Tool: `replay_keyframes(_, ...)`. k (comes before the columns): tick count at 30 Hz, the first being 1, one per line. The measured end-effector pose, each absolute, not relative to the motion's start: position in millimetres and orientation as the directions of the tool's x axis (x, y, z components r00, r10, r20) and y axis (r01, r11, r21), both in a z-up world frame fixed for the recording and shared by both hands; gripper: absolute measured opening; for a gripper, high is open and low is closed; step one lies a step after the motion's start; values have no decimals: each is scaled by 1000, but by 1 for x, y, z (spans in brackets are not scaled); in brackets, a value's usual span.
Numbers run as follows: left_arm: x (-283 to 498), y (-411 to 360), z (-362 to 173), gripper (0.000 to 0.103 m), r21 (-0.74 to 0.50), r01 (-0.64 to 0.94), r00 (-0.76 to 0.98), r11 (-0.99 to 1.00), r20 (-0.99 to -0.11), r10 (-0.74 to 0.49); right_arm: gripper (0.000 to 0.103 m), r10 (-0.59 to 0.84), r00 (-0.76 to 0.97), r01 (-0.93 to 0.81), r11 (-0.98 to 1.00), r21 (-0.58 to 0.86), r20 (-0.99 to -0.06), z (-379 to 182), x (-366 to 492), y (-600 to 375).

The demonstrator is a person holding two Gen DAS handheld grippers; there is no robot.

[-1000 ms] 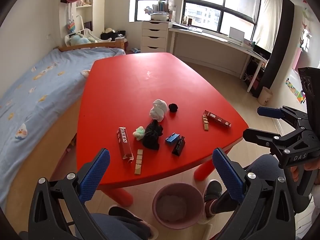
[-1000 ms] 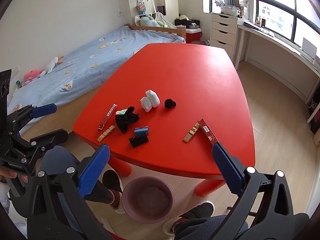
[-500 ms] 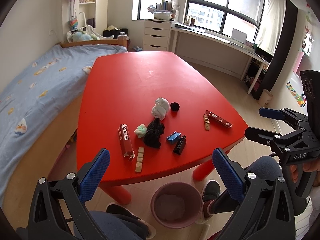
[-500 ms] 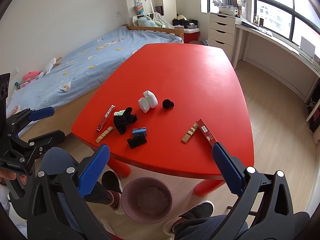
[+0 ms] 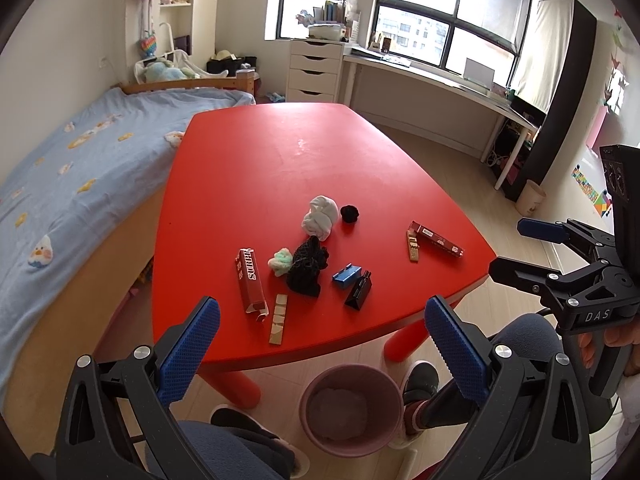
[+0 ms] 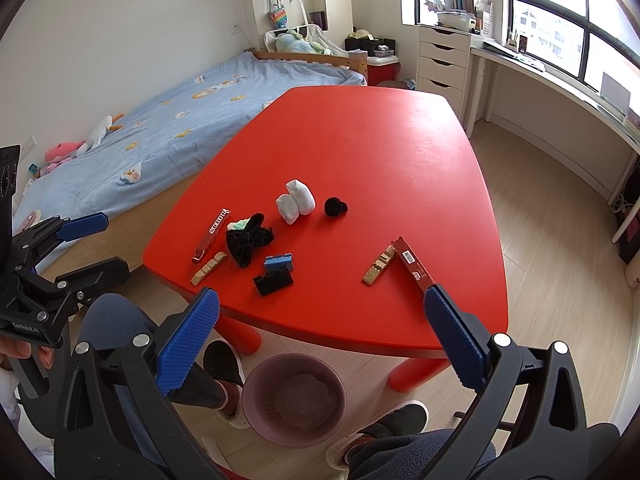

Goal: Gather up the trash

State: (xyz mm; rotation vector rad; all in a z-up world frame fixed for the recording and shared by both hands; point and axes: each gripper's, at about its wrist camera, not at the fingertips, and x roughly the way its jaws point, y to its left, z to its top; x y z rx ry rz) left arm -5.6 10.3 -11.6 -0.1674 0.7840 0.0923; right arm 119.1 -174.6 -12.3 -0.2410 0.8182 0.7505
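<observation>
On the red table [image 5: 280, 160] lie a red box [image 5: 250, 280], a wafer strip [image 5: 279, 319], a black crumpled wad [image 5: 307, 266], a green-white wad [image 5: 281, 261], a white wad [image 5: 320, 218], a small black ball [image 5: 349, 213], a blue piece [image 5: 346, 276], a black clip [image 5: 359, 295], and a second red box [image 5: 436, 238] with a wafer [image 5: 413, 245]. A pink bin [image 5: 351, 408] stands on the floor under the near edge. My left gripper [image 5: 320, 344] is open and empty above the near edge. My right gripper [image 6: 320, 332] is open and empty, also short of the table.
A bed with a blue cover [image 5: 72, 184] runs along the table's left side. White drawers [image 5: 316, 70] and a long desk [image 5: 432, 80] stand at the back by the windows. The person's knees and feet [image 6: 224, 364] are beside the bin [image 6: 296, 396].
Both grippers have shifted slightly relative to the table. Both stay open and nothing on the table has moved.
</observation>
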Motion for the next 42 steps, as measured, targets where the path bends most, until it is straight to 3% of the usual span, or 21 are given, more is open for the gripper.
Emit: replay_keyframes(42,5,27,-18,98,-133,-185,683,974,-730,30,100,495,415,-689,719,92,-763,-25,132,-174)
